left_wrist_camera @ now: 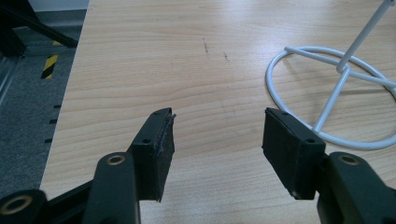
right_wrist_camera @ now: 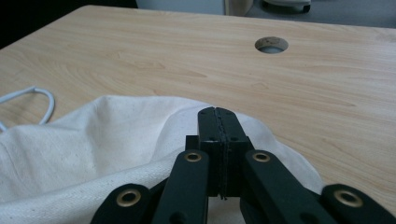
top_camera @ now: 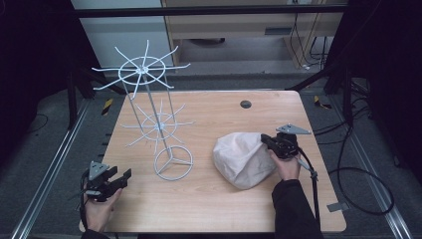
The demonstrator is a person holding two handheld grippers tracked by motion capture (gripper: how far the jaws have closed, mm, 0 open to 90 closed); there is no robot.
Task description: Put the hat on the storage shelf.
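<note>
The right gripper point(right_wrist_camera: 218, 112) is sitting at the right edge of a cream cloth bag point(top_camera: 244, 158), its jaws pressed together over the fabric (whether any cloth is caught between them is hard to tell). The left gripper point(left_wrist_camera: 217, 135) is hovering with jaws wide apart above the wooden table point(left_wrist_camera: 154, 60), the white wire rack point(top_camera: 158, 119) standing just to its right.

My high view looks forward and down over the whole table point(top_camera: 209, 199), while both gripper views sit low and close, sharing its wooden top.
</note>
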